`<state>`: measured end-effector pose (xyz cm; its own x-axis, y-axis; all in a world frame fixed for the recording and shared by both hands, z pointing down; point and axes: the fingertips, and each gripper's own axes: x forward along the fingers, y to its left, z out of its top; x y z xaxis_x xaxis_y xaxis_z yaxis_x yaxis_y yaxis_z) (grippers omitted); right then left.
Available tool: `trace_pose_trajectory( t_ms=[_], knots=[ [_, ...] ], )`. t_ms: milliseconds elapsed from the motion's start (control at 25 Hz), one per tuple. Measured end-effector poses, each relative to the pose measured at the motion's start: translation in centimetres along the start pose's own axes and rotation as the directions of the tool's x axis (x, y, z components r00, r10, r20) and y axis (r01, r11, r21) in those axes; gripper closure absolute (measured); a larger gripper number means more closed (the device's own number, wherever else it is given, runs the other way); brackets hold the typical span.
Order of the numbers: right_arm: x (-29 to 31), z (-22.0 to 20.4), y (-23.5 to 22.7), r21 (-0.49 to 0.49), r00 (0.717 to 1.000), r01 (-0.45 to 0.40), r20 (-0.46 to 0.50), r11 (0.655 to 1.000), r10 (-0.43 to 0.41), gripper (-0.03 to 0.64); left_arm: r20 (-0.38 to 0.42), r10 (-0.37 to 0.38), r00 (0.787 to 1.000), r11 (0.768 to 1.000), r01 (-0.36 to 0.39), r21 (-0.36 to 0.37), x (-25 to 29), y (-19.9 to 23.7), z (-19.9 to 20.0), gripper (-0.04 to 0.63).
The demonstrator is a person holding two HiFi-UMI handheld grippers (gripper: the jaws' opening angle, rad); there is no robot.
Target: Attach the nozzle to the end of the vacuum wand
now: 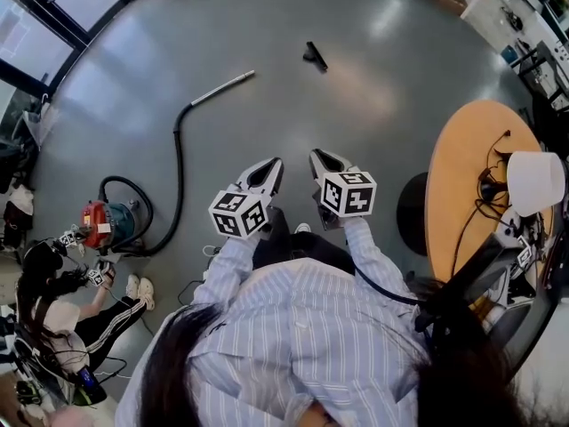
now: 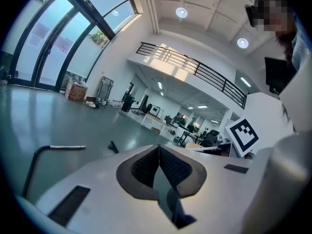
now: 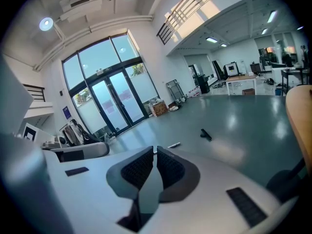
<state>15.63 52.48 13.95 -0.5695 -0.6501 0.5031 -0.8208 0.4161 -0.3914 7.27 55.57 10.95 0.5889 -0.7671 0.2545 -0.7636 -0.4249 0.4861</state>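
The only print large enough to make out is the black-and-white square markers on each gripper's cube. A pale label on the red-and-teal vacuum canister (image 1: 105, 224) is too small to read, and so is a small blue sign (image 3: 66, 112) beside the glass doors (image 3: 109, 101).

The left gripper (image 1: 275, 162) has its jaws pressed together with nothing between them. The right gripper (image 1: 316, 154) has its jaws all but together, with only a thin slit left, and it too is empty. The two are held side by side in front of the wearer's striped shirt (image 1: 302, 327).

The black nozzle (image 1: 315, 55) lies on the grey floor (image 1: 400, 78), well ahead of both grippers. The metal vacuum wand (image 1: 222, 86) lies to its left, well apart from it, with its free end towards the nozzle. A black hose (image 1: 180, 167) curves back from the wand to the canister. In the right gripper view the jaws hide most of the wand, so only its tip shows.

At the left edge another person (image 1: 62, 314) sits on the floor near the canister, partly cut off. At the right stands a round wooden table (image 1: 462, 149) strewn with black cables (image 1: 484, 181). A white object (image 1: 536, 181) that I cannot identify covers part of its far side. Dark hair (image 1: 178, 363) hides the lower corners of the head view
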Motion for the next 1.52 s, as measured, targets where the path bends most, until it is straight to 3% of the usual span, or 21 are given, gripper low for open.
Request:
trace_pose_trajectory(
  t_ms=[640,1520],
  knots=[
    [4.5,2.0,-3.7,0.034,0.999,0.029,-0.045,0.999,-0.028,0.588,0.016,0.034,0.999,0.998,-0.033,-0.06,4.9,6.0,3.0,0.589],
    [26.7,15.7,-4.0,0.088,0.99,0.124,-0.086,0.988,-0.116,0.588,-0.075,-0.064,0.995,0.997,0.06,-0.048,16.7,25.3,17.1,0.589]
  ],
)
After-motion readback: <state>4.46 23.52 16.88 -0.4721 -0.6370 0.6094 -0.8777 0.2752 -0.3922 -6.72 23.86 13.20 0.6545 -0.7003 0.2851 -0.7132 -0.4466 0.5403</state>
